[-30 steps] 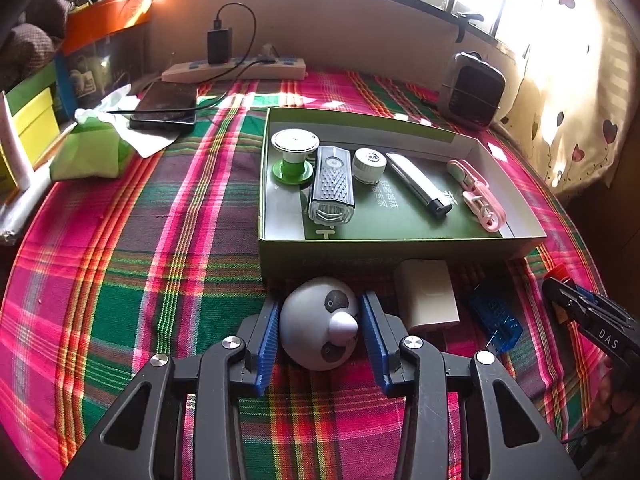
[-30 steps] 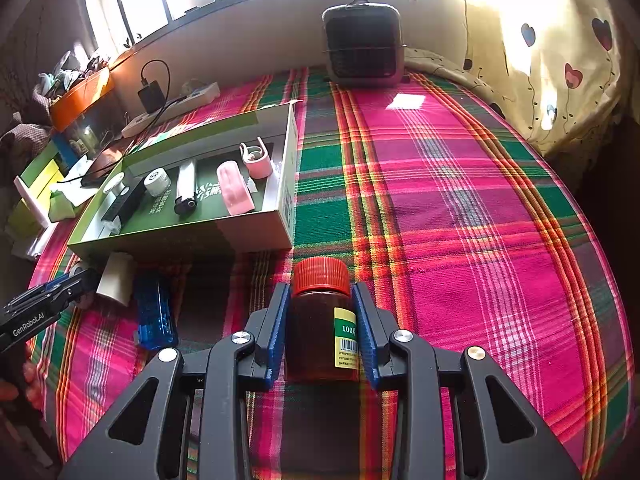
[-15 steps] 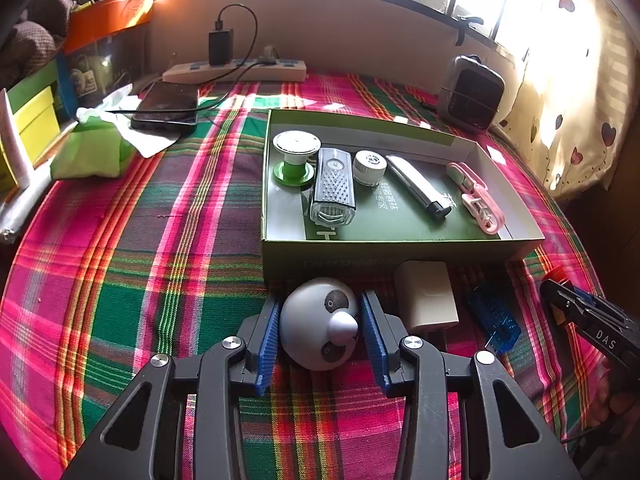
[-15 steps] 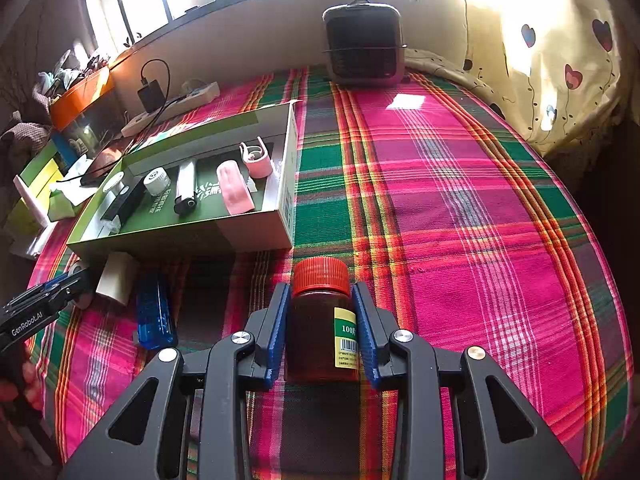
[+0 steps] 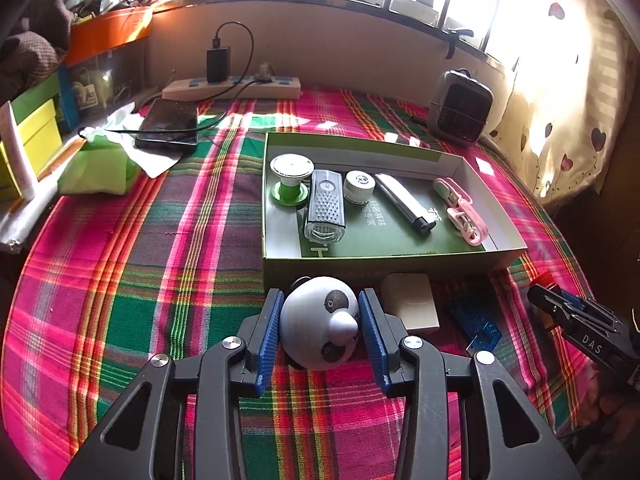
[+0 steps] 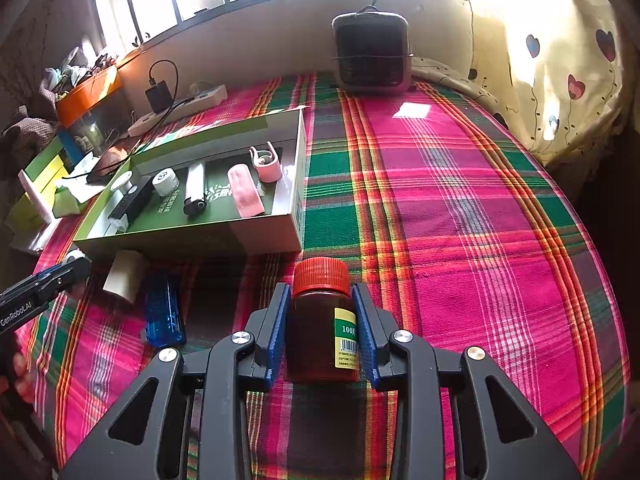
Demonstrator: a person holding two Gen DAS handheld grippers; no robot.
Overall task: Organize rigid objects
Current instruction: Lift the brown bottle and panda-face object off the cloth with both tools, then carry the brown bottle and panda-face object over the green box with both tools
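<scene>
My left gripper [image 5: 320, 308] is shut on a white round panda toy [image 5: 318, 326] just in front of the green box's [image 5: 376, 270] near wall. My right gripper [image 6: 321, 308] is shut on a brown pill bottle with a red cap [image 6: 321, 320], upright, to the right front of the green box [image 6: 260, 236]. The box holds a green-and-white spool [image 5: 291, 178], a grey bike light [image 5: 326, 206], a small white jar [image 5: 359, 186], a silver lighter [image 5: 404, 203] and pink clips [image 5: 460, 210]. A white block [image 5: 412, 300] and a blue transparent case [image 5: 476, 322] lie before the box.
A small heater [image 6: 372, 54] stands at the back right. A power strip [image 5: 232, 88] with a charger, a phone [image 5: 168, 128], a green pouch [image 5: 96, 170] and coloured boxes [image 5: 28, 128] lie at the back left. The plaid cloth [image 6: 460, 220] covers the table; a curtain [image 6: 560, 60] hangs on the right.
The left gripper with the panda toy has lifted slightly and edged toward the box. The right gripper and bottle have barely moved.
</scene>
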